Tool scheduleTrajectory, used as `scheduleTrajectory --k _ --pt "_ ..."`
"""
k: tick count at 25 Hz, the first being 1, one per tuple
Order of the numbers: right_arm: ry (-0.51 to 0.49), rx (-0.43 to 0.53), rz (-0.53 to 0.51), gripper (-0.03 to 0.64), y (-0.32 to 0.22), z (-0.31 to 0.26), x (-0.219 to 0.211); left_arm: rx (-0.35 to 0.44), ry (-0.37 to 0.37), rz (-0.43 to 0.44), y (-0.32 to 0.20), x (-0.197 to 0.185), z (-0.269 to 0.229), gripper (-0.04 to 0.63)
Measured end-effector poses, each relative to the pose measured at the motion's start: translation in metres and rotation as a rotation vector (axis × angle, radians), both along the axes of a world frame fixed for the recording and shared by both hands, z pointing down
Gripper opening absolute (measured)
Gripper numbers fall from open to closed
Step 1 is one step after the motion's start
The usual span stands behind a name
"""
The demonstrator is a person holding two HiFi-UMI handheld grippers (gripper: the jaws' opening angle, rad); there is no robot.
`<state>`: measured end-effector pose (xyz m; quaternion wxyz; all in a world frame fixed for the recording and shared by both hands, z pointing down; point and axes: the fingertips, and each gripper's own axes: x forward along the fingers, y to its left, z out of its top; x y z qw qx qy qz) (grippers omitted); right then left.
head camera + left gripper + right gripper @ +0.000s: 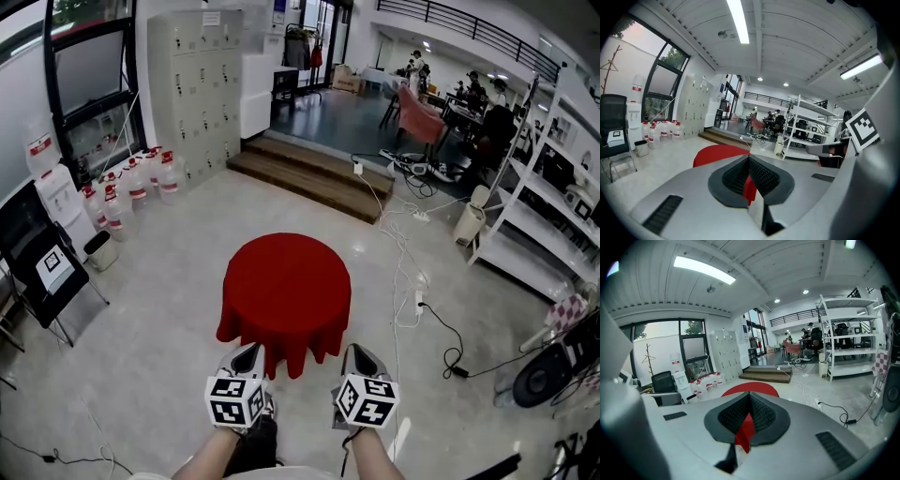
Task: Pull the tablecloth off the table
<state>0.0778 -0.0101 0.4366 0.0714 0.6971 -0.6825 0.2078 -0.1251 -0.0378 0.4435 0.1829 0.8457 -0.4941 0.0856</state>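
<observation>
1. Floor (159,309): pale and glossy, fills most of the head view.
2. Lockers (192,84): grey bank, far left, against the wall.
3. Shelving unit (534,216): white, open, along the right side.
4. Steps (309,173): low and dark, beyond the table, leading to a room at the back.
5. Tablecloth (286,291): red, spread over a round table in mid-floor. It covers the table entirely and hangs in folds all round. The near hem reaches both grippers. The red top also shows past the jaws in the left gripper view (719,152) and the right gripper view (750,389).
6. Chair (42,267): black, at far left, well apart from the table.
7. Water bottles (131,183): a cluster, white with red labels, on the floor left of the lockers.
8. Left gripper (248,356): at the near-left hem. Jaws clenched (749,161), with a fold of red cloth pinched between the pads.
9. Right gripper (359,354): at the near-right hem, beside the left one. Jaws clamped together (749,399) on a red fold, which hangs out below them.
10. Cables (412,281): white and black, trailing over the floor right of the table.
</observation>
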Motion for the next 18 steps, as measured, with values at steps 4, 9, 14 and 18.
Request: scheduleTrajectory --k 4,9,14,18 --pt "-0.001 0.0 0.025 0.025 -0.016 0.0 0.011 -0.006 0.005 0.021 -0.019 0.01 0.004 0.017" --pt "0.001 0.01 0.046 0.025 -0.044 -0.003 0.016 0.014 0.008 0.048 -0.052 0.018 -0.003 0.017" --pt "-0.002 0.025 0.091 0.025 -0.076 -0.01 0.029 0.032 0.015 0.072 -0.095 0.025 -0.013 0.017" --pt "-0.003 0.046 0.117 0.025 -0.105 -0.02 0.041 0.056 0.016 0.106 -0.129 0.038 -0.024 0.017"
